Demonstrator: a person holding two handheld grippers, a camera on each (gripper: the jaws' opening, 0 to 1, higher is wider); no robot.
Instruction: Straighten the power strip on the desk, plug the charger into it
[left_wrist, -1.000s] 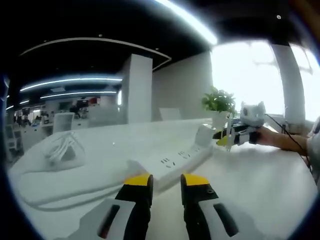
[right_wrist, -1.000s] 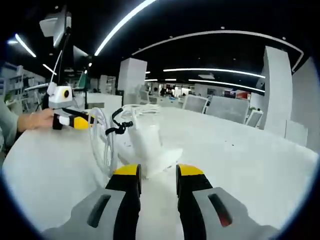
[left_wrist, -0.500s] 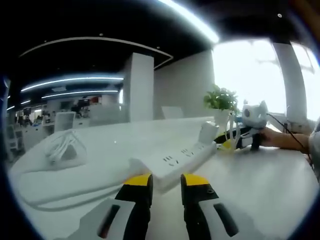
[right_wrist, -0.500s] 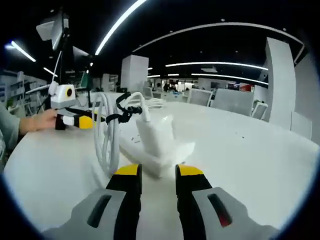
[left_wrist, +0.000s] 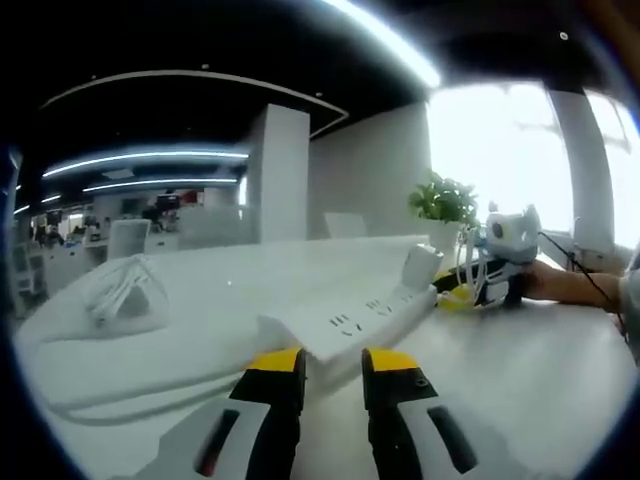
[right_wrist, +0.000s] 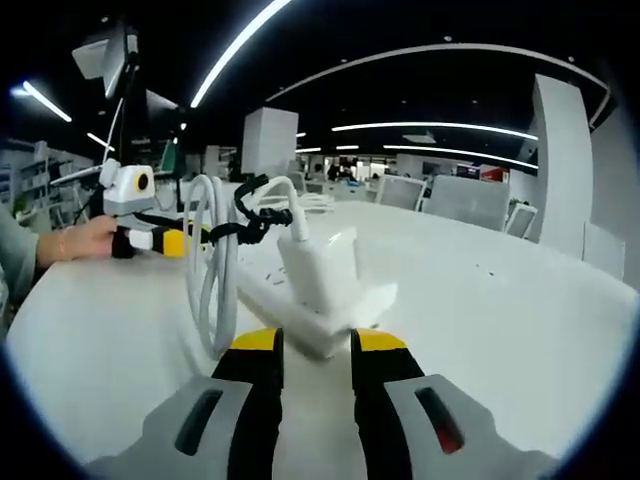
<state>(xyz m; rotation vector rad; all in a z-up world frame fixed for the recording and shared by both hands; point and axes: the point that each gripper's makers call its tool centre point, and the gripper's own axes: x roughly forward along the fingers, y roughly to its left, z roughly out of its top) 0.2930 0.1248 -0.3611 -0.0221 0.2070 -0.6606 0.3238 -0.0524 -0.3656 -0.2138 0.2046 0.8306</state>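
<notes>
The counter under my grippers looks smooth and matt white, with a faint sheen. The strip is hard white plastic, smooth and slightly glossy. The charger has the same smooth white plastic shell, and its cable looks rubbery and sleek. My left gripper has matt yellow-tipped plastic jaws, as does my right gripper.
</notes>
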